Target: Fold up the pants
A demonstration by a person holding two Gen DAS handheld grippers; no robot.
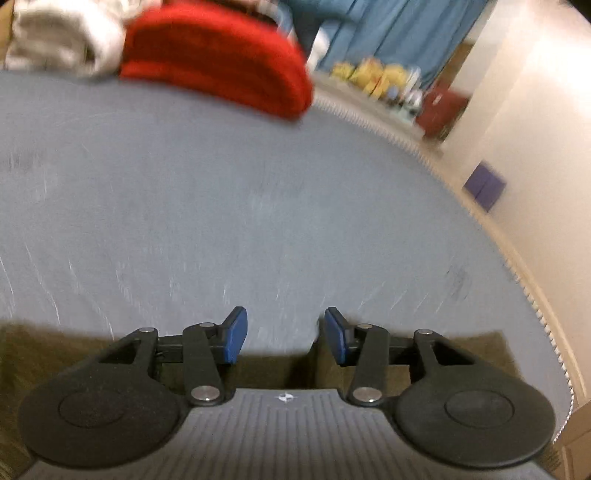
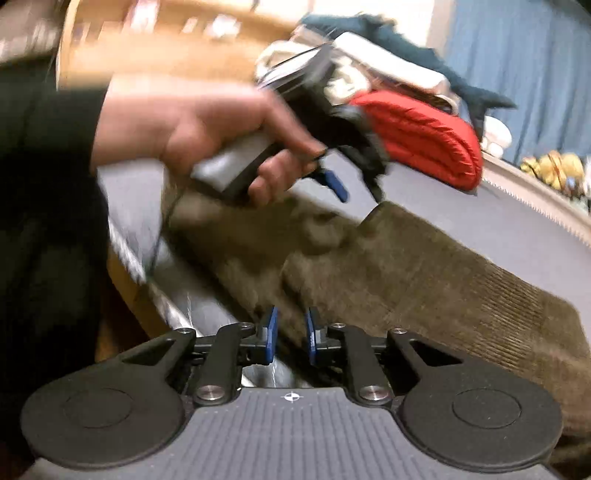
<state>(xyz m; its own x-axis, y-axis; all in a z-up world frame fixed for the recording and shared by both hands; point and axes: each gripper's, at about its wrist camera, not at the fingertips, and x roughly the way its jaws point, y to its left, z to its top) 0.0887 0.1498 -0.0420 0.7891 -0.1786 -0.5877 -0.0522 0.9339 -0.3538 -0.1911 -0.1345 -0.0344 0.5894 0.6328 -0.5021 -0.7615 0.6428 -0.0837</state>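
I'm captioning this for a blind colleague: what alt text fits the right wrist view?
Olive-brown pants lie across a grey bed, the right gripper nearly closed at their near edge. A hand holds the left gripper above them; a red bundle sits behind.

The pants [image 2: 424,266] lay on the bed [image 1: 258,184]'s near edge; a folded blanket [image 1: 218,55] sat behind them.

A bedroom at home, grey-sheeted mattress [image 1: 258,184] with piped edge, blue curtains [image 1: 399,33], heaped clothes and red folded garment [image 1: 218,55], yellow soft toys [image 1: 373,75]
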